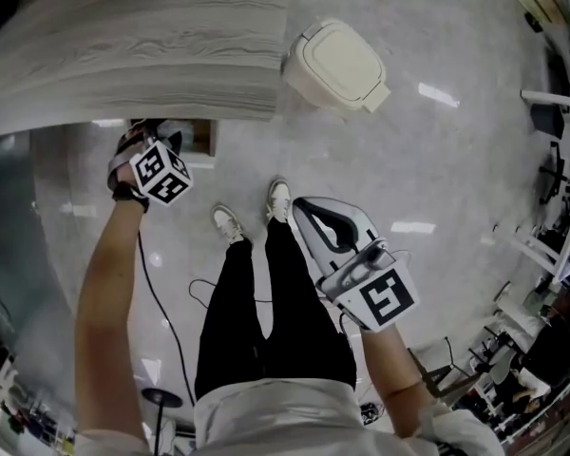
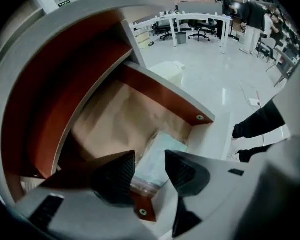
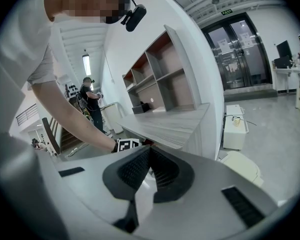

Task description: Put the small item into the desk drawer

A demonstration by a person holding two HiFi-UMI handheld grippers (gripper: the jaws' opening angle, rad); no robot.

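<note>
drawer (image 2: 115, 119): brown bottom | lying on it: pale zip bag (image 2: 160, 156), seemingly | by front corner

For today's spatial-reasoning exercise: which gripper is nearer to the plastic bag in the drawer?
Left. The left gripper hangs just above the plastic bag in the open drawer, jaws apart. The right gripper is out over the floor beside the person's leg, jaws together.

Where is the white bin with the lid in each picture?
Head view: the white bin sits top middle, by the desk corner.
Left gripper view: upper middle, just behind the open drawer.
Right gripper view: lower right, on the floor.
Shared landmark: the desk, right beside the bin.
</note>
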